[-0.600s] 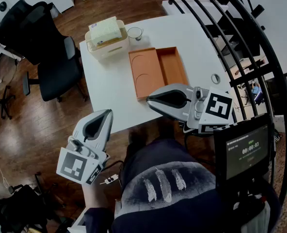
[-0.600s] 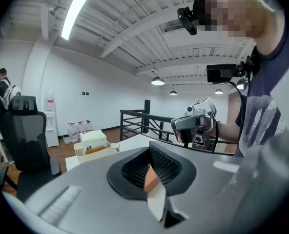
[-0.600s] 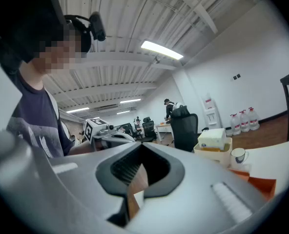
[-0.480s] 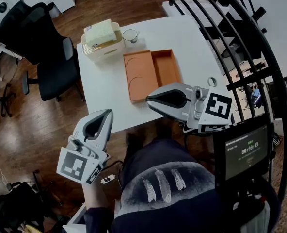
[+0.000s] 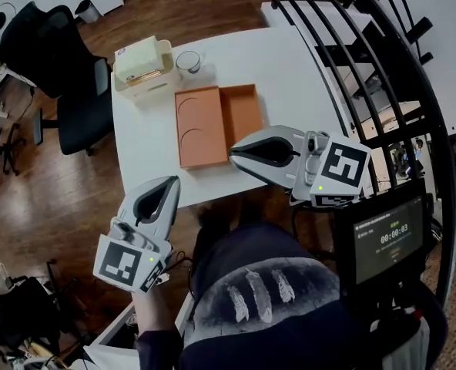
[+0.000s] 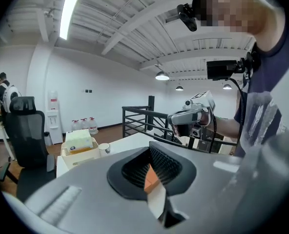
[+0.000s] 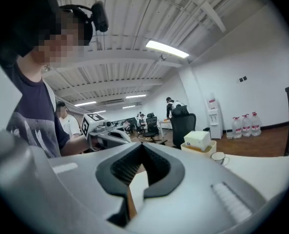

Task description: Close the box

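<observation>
An orange box (image 5: 243,112) lies open on the white table (image 5: 305,75), with its flat lid (image 5: 201,126) folded out to the left. My right gripper (image 5: 236,153) hovers over the table's near edge, just in front of the box, jaws shut and empty. The left gripper (image 5: 166,180) is held off the table to the lower left, also shut on nothing. In the left gripper view a sliver of the orange box (image 6: 152,177) shows through the jaws of the left gripper (image 6: 149,149). The right gripper (image 7: 142,145) points toward the table.
A cream basket (image 5: 139,72) with a pale pack and a glass cup (image 5: 186,62) stand at the table's far left corner. A black office chair (image 5: 58,60) is left of the table. Black stair railing (image 5: 367,60) runs along the right. A timer screen (image 5: 390,237) sits at the lower right.
The table and box have drifted left and nearer in the head view. Both grippers keep nearly the same pose, still shut.
</observation>
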Motion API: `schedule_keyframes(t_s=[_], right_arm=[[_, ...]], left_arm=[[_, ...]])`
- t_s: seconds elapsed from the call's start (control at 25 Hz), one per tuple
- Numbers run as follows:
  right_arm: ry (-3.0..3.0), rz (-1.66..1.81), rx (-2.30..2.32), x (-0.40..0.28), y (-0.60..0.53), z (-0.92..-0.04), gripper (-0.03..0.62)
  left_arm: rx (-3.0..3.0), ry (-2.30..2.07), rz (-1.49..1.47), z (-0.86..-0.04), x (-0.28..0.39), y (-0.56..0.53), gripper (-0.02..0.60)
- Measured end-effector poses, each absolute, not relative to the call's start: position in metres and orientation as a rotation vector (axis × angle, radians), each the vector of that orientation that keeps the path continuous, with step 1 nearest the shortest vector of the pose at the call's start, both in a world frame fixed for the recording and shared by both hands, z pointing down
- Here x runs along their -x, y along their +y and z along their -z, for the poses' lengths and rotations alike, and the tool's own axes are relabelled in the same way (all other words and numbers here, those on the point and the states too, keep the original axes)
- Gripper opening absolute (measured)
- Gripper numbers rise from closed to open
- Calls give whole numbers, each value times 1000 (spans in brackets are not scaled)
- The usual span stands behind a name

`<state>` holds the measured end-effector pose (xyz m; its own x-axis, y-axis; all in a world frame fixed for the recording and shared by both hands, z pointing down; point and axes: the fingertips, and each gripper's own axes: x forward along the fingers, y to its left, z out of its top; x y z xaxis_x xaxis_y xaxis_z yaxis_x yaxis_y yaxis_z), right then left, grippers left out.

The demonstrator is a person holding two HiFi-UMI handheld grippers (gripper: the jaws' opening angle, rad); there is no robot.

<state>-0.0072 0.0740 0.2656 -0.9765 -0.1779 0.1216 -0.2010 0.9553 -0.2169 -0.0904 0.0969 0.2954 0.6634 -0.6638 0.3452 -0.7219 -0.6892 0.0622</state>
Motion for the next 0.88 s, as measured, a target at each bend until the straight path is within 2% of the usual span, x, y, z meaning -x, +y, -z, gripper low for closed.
schedule_keyframes(t_s=[0.64,0.88], right_arm=[[-2896,-263,-447,8,23,-277,4],[-2866,-263,-439,-20,7,-280,5]], left_arm=[[-2774,-961,-417,-302,79,38,14],[-2767,-962,-487,-300,52,24,14]])
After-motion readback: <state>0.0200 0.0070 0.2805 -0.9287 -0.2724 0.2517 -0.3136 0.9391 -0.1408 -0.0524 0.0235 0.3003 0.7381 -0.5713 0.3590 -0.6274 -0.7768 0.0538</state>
